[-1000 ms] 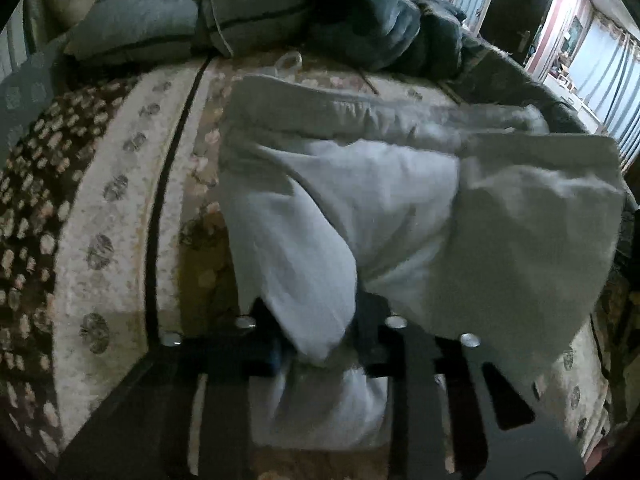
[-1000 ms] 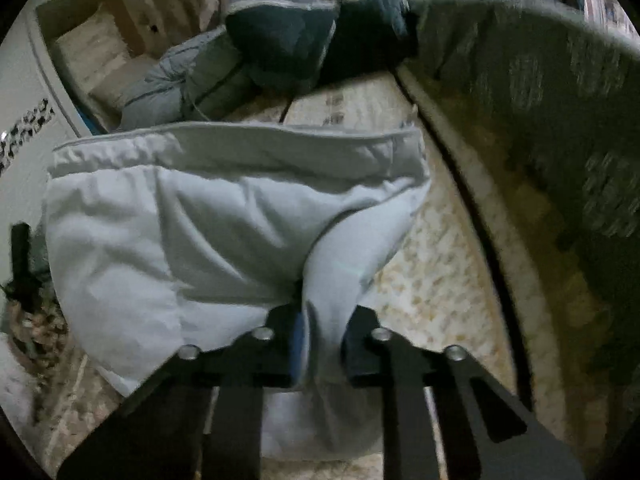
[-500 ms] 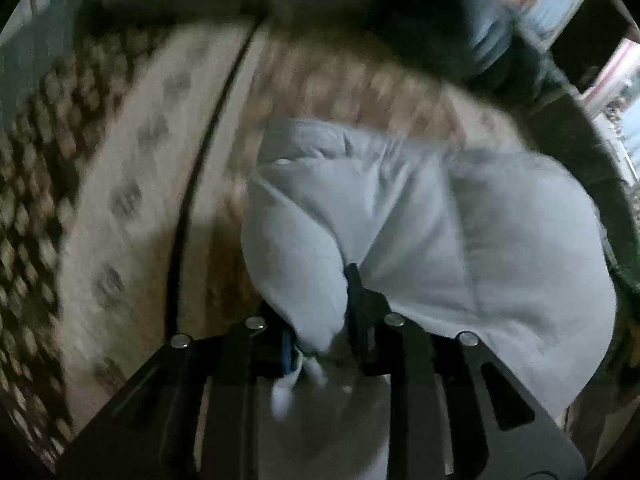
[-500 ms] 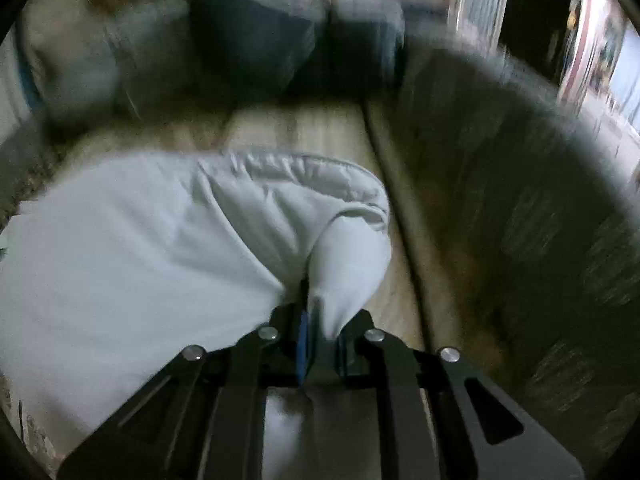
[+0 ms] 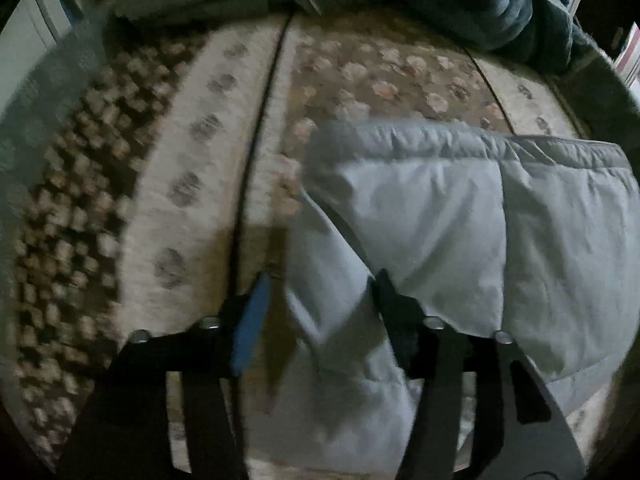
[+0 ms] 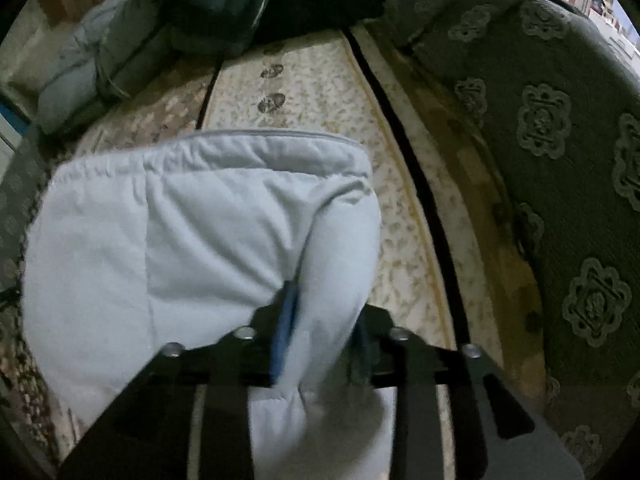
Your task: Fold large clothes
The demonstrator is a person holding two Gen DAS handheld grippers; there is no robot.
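Grippers in the foreground of both wrist views, each pointing steeply down at a pale grey garment (image 5: 432, 216) lying folded on a patterned bedcover (image 5: 192, 184). Left gripper (image 5: 320, 300): jaws have just been opening and stand spread; a fold of the garment runs between them, clear of the blue pad (image 5: 250, 328) on the left, while contact at the right finger cannot be judged. Right gripper (image 6: 324, 320): jaws have just been opening and stand apart; a rounded fold of the garment fills most of the gap, and blur hides whether the pads press it. Garment edges: a gathered hem (image 6: 248, 148) forms the far border; its near part is cut off by the gripper frames. Open room: bare bedcover to the left in the left view and beyond the hem in both. Right view: an embossed green blanket (image 6: 560, 128) rises beside the garment, bedcover between them. Far edge: dark and grey bedding (image 5: 480, 4) piled up, partly cropped by the lens rim.
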